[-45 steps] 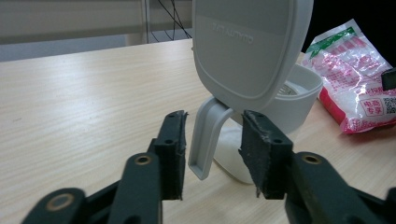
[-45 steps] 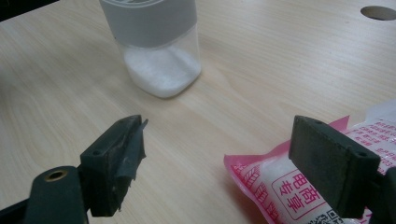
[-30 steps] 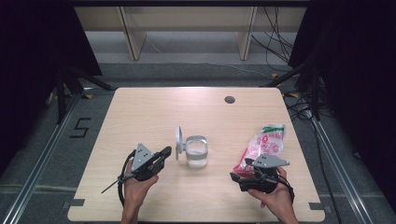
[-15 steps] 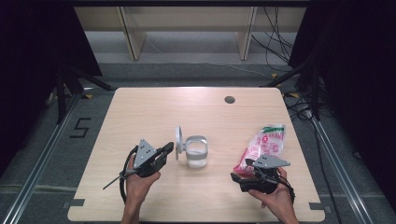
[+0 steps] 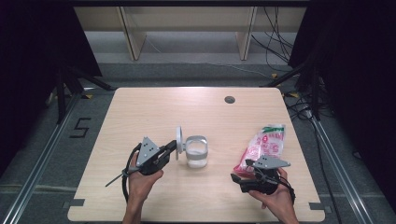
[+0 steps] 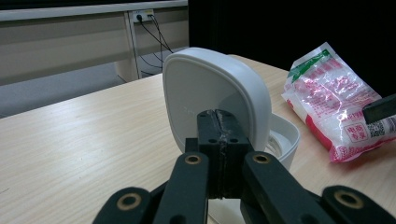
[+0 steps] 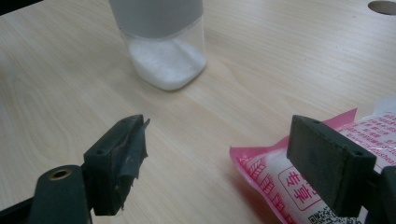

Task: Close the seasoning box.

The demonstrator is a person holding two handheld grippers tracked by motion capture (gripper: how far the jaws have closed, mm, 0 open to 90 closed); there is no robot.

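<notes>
Plainly, left gripper (image 6: 219, 140) closed beside the raised lid (image 6: 210, 88).

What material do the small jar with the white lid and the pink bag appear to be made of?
The small clear jar looks like smooth transparent plastic, possibly glass: white powder shows through its wall. Its opened white hinged lid seems matte moulded plastic, with rounded corners and even colour. The pink and white printed bag appears to be thin glossy plastic film, since it crinkles and reflects light.
</notes>
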